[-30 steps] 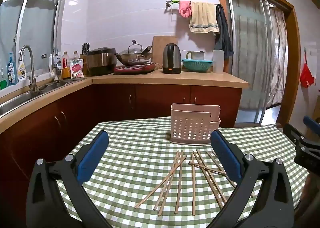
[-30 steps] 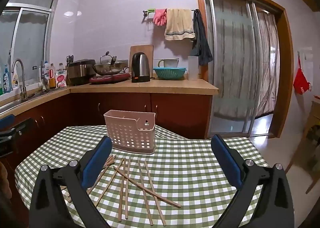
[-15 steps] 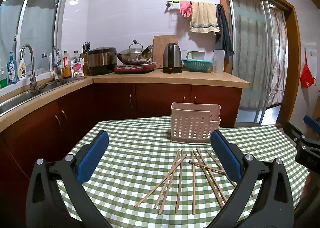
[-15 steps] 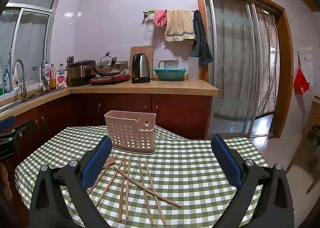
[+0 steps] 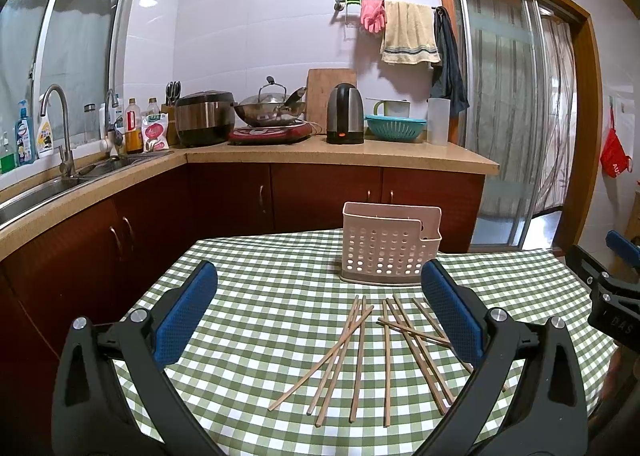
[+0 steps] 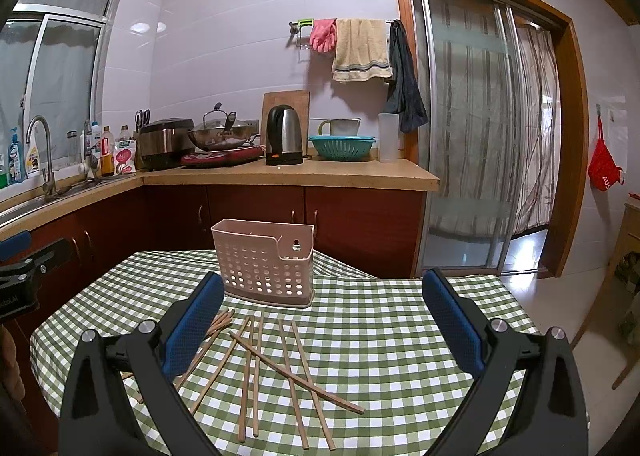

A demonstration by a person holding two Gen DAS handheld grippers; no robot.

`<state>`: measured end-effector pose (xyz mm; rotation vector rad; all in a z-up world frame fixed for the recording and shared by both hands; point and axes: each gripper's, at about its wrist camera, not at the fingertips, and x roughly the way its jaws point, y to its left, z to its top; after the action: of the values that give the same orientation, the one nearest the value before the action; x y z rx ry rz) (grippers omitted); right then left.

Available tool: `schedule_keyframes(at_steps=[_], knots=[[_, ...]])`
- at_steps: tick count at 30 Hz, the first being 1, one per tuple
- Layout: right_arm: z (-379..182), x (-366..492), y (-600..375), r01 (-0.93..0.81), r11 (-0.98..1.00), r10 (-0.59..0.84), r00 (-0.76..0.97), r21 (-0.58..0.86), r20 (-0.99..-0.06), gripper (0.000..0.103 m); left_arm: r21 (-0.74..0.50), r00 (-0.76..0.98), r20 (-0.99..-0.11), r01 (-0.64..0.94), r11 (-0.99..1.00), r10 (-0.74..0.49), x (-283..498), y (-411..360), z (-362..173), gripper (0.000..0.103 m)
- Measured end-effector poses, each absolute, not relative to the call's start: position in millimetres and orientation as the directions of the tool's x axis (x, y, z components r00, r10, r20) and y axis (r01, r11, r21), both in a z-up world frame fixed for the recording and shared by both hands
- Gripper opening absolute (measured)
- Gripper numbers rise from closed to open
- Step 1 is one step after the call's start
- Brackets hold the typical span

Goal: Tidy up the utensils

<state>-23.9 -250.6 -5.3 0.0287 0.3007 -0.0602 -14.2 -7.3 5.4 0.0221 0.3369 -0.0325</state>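
My left black plastic tong gripper (image 5: 320,312) and right twin (image 6: 323,314) show blue dimpled pads (image 5: 186,316), silver screws, white lettering.

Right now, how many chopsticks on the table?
9 visible chopsticks: all loose on the checked tablecloth in front of the pink basket, one lying across others. Blue finger pads hide parts, so possibly 10.

Bare wooden chopsticks (image 5: 360,352), matt and pale brown. Perforated plastic holder (image 5: 390,246), smooth, pinkish beige. Checked green-and-white cloth (image 5: 264,320) over the surface, faintly sheened. Matt black plastic tongs (image 5: 320,312) with dimpled blue pads (image 5: 186,314). Glossy white wall tiles (image 5: 256,15); shiny steel wok (image 5: 270,111).
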Motion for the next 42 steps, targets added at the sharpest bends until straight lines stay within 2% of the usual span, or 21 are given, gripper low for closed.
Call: schedule_keyframes(at_steps=[42], knots=[[-8.7, -22.6, -249.3, 0.063, 0.998, -0.055, 0.953, 0.019, -0.297, 0.097, 0.017, 0.942, -0.334, 0.033, 0.999, -0.025, -13.9, -4.8, 2.0, 0.099]])
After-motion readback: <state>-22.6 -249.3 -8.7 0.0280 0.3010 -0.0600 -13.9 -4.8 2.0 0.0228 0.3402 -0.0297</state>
